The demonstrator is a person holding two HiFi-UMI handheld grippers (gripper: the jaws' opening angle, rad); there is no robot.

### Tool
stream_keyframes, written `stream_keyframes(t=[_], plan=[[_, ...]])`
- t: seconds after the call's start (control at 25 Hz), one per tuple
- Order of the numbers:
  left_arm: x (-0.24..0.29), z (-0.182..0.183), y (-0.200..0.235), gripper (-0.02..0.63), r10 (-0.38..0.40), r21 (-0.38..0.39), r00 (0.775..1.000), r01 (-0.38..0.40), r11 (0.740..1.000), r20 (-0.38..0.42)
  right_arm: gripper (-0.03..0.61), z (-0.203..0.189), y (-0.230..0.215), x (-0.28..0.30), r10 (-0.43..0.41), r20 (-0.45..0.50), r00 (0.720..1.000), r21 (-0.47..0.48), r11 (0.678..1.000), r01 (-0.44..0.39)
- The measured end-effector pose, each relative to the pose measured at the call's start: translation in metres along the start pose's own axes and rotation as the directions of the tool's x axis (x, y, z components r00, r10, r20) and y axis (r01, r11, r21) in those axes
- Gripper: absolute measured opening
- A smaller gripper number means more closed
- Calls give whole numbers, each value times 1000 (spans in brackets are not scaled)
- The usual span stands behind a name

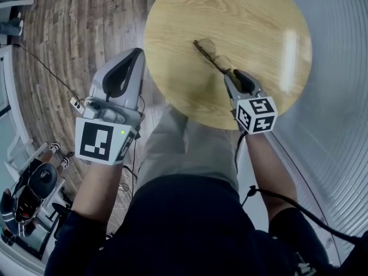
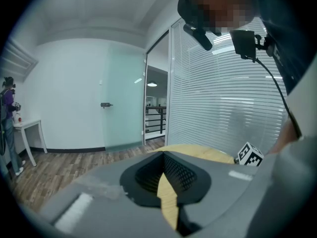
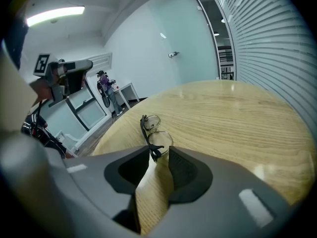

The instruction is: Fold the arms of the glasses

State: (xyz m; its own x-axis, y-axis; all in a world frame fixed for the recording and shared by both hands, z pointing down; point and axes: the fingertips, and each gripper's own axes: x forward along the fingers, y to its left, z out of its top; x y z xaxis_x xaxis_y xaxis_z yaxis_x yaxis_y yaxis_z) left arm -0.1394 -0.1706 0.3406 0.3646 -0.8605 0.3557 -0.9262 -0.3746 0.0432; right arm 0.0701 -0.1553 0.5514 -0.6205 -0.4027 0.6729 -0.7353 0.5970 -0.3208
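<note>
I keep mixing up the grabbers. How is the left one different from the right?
The left gripper hangs over the floor, off the table; the right gripper is over the table, at the glasses. The left one's jaws are together, empty; the right one's stand apart around the glasses' near end. Both carry marker cubes.

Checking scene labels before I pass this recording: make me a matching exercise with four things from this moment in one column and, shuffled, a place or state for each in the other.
Things
1. glasses
2. left gripper
3. right gripper
4. table

Places or states
A. jaws apart, near end of the glasses between them
B. round, light wood
C. jaws together, nothing in them, held beside the table over the floor
D. lying on the table

Pairs: 1-D, 2-C, 3-A, 4-B
</note>
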Motion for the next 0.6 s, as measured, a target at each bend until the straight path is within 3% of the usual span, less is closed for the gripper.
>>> stream_keyframes(t=[0.36,0.6], plan=[[-3,12,3,2,-3,31,999,2,1000,40,130,-5,13,2,2,7,1000,-28,1000,-2],[-1,26,6,2,-15,57,996,10,998,88,130,6,26,1,-14,50,999,-97,995,19]])
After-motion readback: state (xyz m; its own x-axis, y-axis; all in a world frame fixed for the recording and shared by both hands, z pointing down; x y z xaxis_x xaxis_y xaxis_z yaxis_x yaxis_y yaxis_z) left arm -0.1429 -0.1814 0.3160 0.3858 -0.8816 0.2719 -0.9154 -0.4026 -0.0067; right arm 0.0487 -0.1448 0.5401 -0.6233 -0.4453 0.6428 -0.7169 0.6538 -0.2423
